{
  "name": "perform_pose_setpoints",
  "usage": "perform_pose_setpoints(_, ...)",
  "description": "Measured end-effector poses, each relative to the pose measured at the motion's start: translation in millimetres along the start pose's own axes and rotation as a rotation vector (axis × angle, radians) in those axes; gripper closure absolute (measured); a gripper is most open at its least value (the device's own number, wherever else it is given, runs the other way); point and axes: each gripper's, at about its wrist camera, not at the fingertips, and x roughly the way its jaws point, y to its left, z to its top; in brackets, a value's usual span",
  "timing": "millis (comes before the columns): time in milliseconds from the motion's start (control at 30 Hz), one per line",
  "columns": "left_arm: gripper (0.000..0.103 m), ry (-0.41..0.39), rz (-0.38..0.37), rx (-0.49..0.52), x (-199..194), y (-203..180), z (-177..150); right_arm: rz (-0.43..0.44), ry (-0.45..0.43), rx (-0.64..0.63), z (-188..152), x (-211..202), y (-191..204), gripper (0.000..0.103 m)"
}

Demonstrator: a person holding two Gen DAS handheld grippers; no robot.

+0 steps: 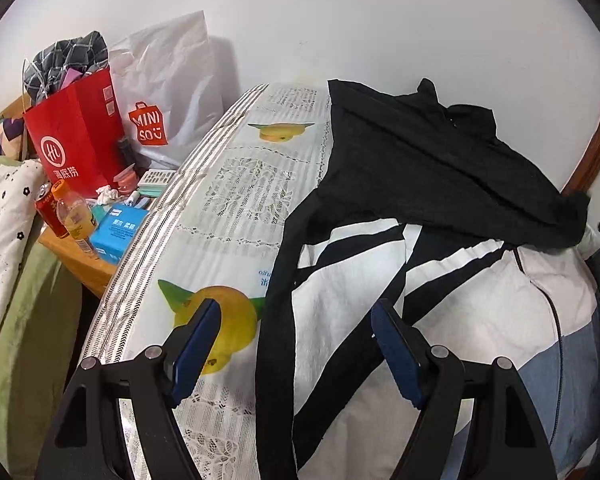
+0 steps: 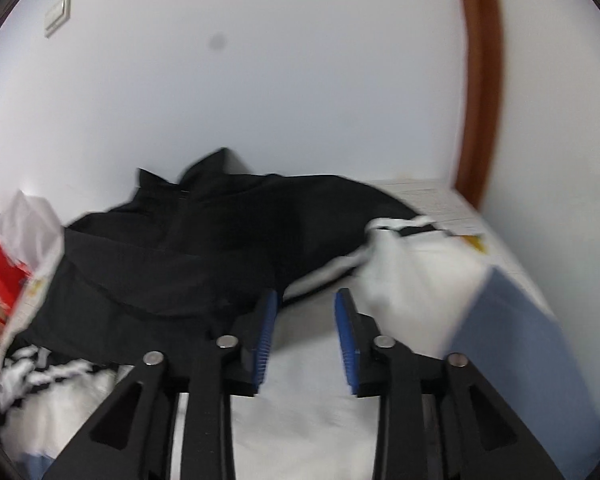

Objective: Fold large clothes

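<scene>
A black garment (image 1: 440,168) lies crumpled at the far end of the bed, against the wall. Under and in front of it lies a white garment with black stripes and a pale blue panel (image 1: 380,312). My left gripper (image 1: 296,312) is open and empty, hovering over the white garment's left edge. In the right wrist view the black garment (image 2: 188,248) lies ahead and the white and blue garment (image 2: 440,280) is to the right. My right gripper (image 2: 306,308) is open and empty just above the white cloth. That view is blurred.
The bed has a patterned cover with lemon prints (image 1: 236,208). Left of it, a wooden side table (image 1: 84,256) holds a red paper bag (image 1: 76,136), a white Miniso bag (image 1: 168,92), bottles and boxes. A wooden door frame (image 2: 480,80) stands at the right.
</scene>
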Motion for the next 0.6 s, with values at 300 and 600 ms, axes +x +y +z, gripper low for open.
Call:
perform_pose_setpoints(300, 0.027, -0.004, 0.006, 0.036, -7, -16, 0, 0.070, 0.027, -0.121, -12, 15, 20, 0.065)
perform_pose_setpoints(600, 0.027, -0.005, 0.018, 0.076, -10, -27, -1, -0.062, 0.198, -0.114, -31, 89, 18, 0.065)
